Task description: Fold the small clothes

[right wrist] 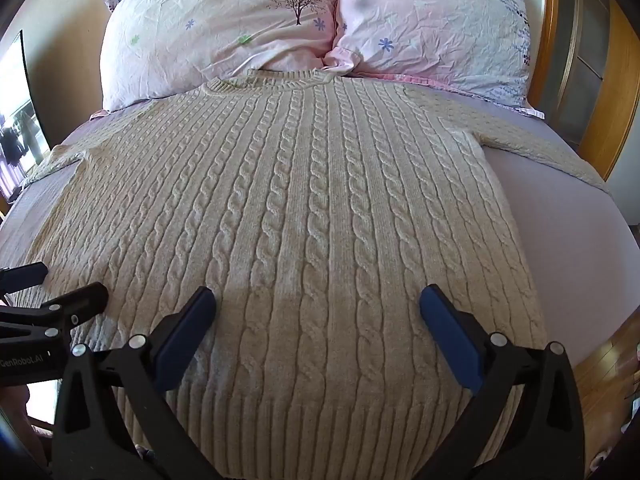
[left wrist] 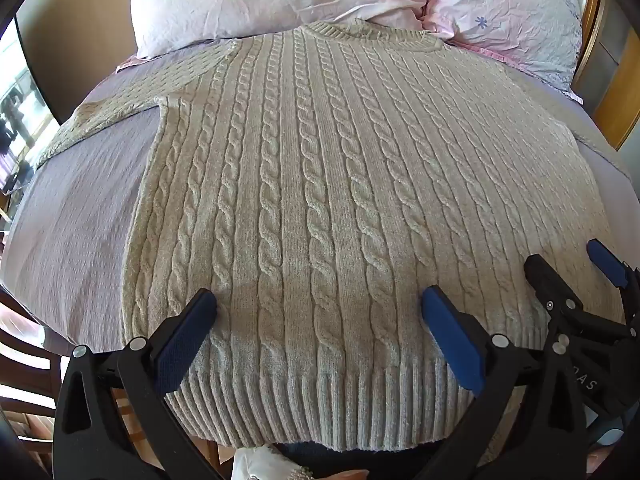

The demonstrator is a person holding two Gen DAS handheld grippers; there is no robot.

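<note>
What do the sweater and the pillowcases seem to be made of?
Sweater: thick, soft knit yarn, perhaps wool or chenille, judging by its raised cable twists and ribbed hem. Pillowcases: thin woven fabric, likely cotton, matte, with fine creases and a printed tree and flowers.

A: Can you see all of the sweater (left wrist: pixel 320 184)?

B: No. Its left sleeve (left wrist: pixel 100 120) runs out at the picture's rim, and the gripper arms cover parts of the ribbed hem (left wrist: pixel 320 412).

A: And the pillows (right wrist: pixel 224 36)?

B: Their tops are cut off in both views.
</note>
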